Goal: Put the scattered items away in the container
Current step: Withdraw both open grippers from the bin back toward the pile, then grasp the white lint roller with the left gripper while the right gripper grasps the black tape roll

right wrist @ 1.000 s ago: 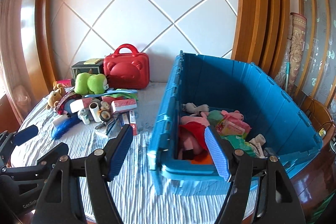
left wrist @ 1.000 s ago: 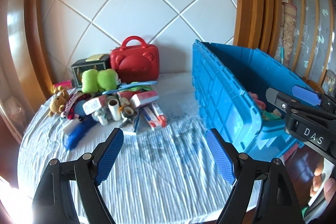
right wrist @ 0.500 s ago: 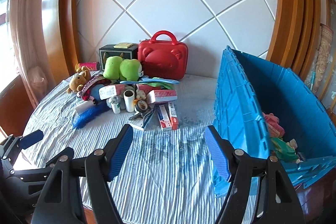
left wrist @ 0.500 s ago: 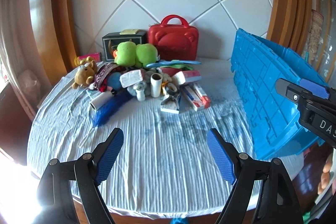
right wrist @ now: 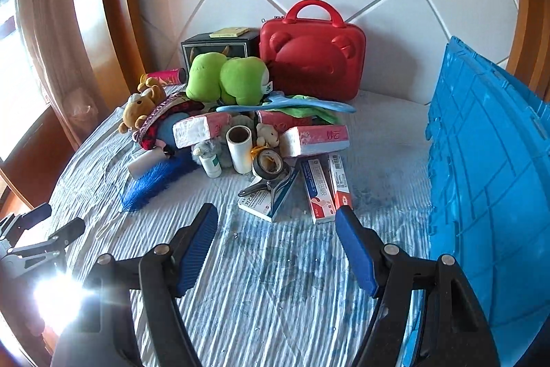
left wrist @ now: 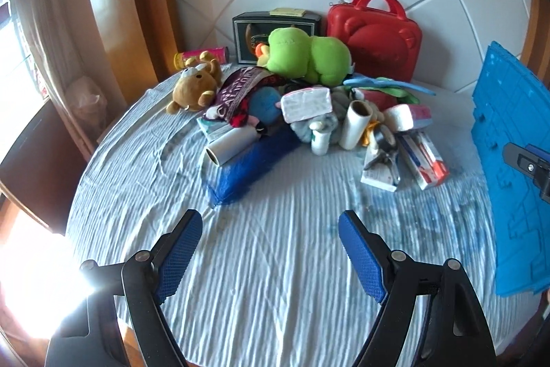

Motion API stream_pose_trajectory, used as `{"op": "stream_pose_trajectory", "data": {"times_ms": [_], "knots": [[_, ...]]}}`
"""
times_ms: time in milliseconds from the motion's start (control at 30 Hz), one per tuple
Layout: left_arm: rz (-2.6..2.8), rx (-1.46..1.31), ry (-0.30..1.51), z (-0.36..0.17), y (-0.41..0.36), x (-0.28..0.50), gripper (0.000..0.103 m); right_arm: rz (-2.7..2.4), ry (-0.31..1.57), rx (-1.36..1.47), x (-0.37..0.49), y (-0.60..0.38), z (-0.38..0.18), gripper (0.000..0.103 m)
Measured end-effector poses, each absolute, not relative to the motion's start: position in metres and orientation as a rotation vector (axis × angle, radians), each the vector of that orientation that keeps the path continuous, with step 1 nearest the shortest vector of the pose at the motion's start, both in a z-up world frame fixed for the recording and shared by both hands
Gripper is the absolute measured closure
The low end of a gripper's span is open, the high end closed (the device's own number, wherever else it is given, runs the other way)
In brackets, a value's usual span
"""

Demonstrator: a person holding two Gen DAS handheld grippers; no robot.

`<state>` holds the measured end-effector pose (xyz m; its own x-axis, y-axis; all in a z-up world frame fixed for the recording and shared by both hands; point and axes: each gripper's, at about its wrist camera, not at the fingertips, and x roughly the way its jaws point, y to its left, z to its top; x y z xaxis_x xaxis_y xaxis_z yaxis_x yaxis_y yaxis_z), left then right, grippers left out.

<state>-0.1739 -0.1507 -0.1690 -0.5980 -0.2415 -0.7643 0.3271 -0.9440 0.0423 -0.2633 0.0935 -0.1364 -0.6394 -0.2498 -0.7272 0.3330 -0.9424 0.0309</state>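
Blue crate waits while both tongs close in on the pile

Blue plastic marks the container, a crate (right wrist: 488, 181) standing at the right edge of the round, cloth-covered desk (left wrist: 275, 263). The scattered items sit in one heap left of the crate and well apart from it: a green plush (right wrist: 227, 78) on top at the back, a brown bear (left wrist: 196, 85) on the heap's far side from the crate, tissue packs (right wrist: 316, 140), a paper roll (right wrist: 239, 147), a tape roll (right wrist: 270, 162), and toothpaste boxes (right wrist: 325, 186) on the side nearest the crate. A red case (right wrist: 311, 57) and a dark box (left wrist: 275, 33) stand behind the heap against the wall.

The step in hand looks like an approach to a first pick. It would go best by choosing loose things at the heap's near edge, such as the toothpaste boxes or the blue duster (left wrist: 254, 167), rather than digging under the plush and toppling the stack. One item per grip, squarely across its narrow side, should carry cleanly over the crate wall.

The left tongs (left wrist: 270, 250) stand wide apart, empty, above bare cloth short of the duster. The right tongs (right wrist: 276, 239) are also spread, a little less, holding nothing, just short of the boxes.
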Motion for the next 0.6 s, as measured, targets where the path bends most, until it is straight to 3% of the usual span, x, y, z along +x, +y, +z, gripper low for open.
{"op": "stream_pose_trajectory", "data": {"times_ms": [600], "knots": [[-2.397, 1.455, 0.098, -0.266, -0.270, -0.258, 0.021, -2.537, 0.043, 1.511, -0.350, 0.062, -0.241, 0.032]]}}
